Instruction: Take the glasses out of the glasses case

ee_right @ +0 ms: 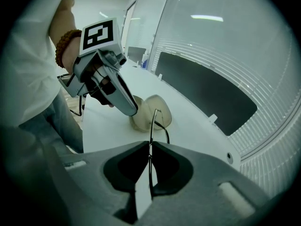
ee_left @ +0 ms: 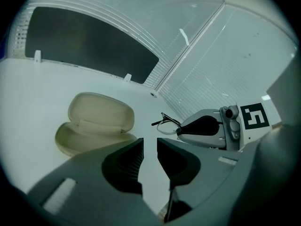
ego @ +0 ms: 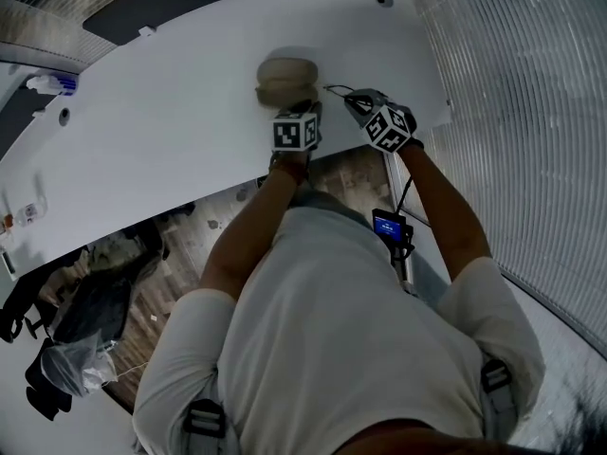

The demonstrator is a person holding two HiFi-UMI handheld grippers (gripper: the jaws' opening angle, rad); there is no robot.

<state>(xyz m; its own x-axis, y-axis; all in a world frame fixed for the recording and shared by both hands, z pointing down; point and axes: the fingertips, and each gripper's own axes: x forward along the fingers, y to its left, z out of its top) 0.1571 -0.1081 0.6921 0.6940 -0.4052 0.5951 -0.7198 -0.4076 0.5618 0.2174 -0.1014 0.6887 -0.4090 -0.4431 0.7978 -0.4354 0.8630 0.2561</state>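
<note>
Glasses (ee_left: 165, 123) clear of the open, empty glasses case (ee_left: 96, 121): the right gripper (ee_right: 149, 146) holds them by the frame in clenched jaws, just right of the case above the white table (ego: 171, 131). The left gripper (ee_left: 150, 147) hovers near the case, jaws released and empty. The removal looks all but done; the next move likely calls for lowering the glasses gently beside the case

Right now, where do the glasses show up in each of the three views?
Head view: glasses upper centre, just right of the open case, at the tip of the right claw.
Left gripper view: right of centre, to the right of the case.
Right gripper view: centre, pinched in the right claw, with the case behind.
Shared landmark: the open beige case on the white table.
</note>
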